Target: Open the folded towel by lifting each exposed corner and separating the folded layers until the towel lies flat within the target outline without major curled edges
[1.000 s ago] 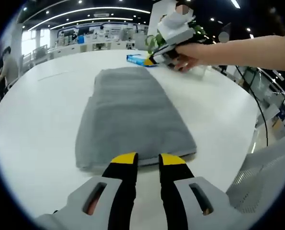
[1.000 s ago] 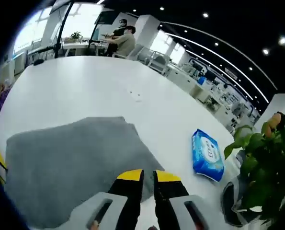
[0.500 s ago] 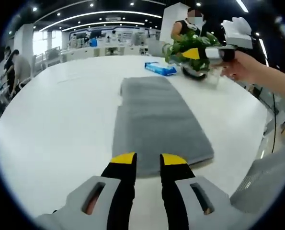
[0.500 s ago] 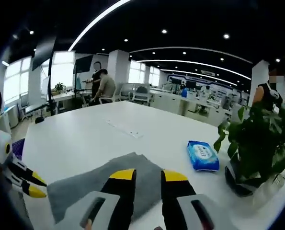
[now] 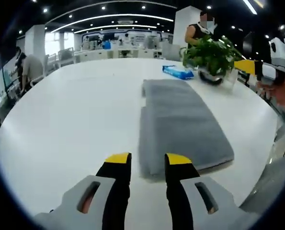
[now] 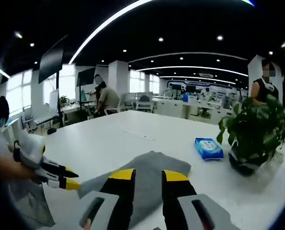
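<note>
1. The step in hand looks like the approach before the first lift; the towel lies folded into a long, thick rectangle on the white counter, and no layer has been opened yet.
2. The left tongs hover just short of the towel's near short edge, narrowly parted and holding nothing; the right tongs sit above the grey cloth as their own view has it, likewise narrowly parted and empty.
3. In the left gripper view the right tongs are held in a hand at the far right, well off the towel; in the right gripper view the left tongs point at the cloth's edge from the left.
4. The next move probably calls for lowering one pair of tongs to an exposed corner, pinching only the top layer, and peeling it outward; no target outline can be made out on the counter.
5. The towel is grey, soft and nappy, with rounded fold edges; the counter is smooth, white and matte.
6. Beyond the towel's far end lie a blue packet of wipes and a leafy potted plant.
</note>
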`<state>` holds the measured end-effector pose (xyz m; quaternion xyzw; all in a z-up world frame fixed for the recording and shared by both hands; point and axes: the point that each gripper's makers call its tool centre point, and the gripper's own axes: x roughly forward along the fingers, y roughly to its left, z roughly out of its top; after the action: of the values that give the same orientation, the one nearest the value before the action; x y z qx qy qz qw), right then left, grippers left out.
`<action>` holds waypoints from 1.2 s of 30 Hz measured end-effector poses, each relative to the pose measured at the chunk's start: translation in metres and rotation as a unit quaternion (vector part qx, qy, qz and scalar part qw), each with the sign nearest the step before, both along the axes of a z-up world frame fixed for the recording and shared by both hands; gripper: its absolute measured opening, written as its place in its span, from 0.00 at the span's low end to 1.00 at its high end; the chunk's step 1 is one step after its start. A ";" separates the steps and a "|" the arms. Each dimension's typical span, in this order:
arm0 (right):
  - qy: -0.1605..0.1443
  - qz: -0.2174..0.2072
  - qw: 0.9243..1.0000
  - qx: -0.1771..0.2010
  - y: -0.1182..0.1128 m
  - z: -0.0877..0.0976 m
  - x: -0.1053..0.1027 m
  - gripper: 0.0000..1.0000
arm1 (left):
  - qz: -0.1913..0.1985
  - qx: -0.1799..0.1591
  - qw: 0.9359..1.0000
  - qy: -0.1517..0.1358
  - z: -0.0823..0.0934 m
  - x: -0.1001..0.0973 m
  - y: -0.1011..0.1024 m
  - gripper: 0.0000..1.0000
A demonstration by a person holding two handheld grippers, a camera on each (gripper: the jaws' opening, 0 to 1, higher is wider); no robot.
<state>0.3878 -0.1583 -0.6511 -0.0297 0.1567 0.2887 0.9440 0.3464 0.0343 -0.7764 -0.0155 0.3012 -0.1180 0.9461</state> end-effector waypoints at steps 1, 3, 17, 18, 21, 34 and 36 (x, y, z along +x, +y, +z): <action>-0.001 -0.002 1.000 0.005 0.001 -0.001 -0.004 0.19 | 0.002 -0.006 1.000 0.010 -0.004 -0.001 -0.001 0.28; -0.005 -0.008 1.000 0.007 0.001 -0.004 -0.012 0.18 | 0.009 -0.025 0.999 0.020 -0.008 -0.003 -0.003 0.27; -0.046 0.026 0.999 -0.015 0.019 -0.023 -0.046 0.07 | 0.052 -0.096 0.993 0.043 -0.024 -0.003 -0.002 0.23; -0.042 0.027 0.999 -0.016 0.020 -0.024 -0.046 0.07 | 0.052 -0.099 0.993 0.042 -0.024 -0.002 -0.002 0.23; -0.047 0.037 0.998 -0.030 0.024 -0.027 -0.047 0.07 | 0.059 -0.114 0.991 0.045 -0.024 -0.003 -0.003 0.21; -0.052 0.045 0.996 -0.052 0.025 -0.031 -0.048 0.06 | 0.013 0.002 1.000 0.019 -0.011 -0.005 -0.003 0.10; -0.048 0.040 0.997 -0.049 0.022 -0.031 -0.046 0.06 | 0.009 0.011 1.000 0.011 -0.006 -0.005 -0.003 0.07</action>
<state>0.3416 -0.1361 -0.6825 -0.0955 0.1239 0.3167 0.9355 0.3419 0.0315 -0.7821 -0.0094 0.3123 -0.1056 0.9440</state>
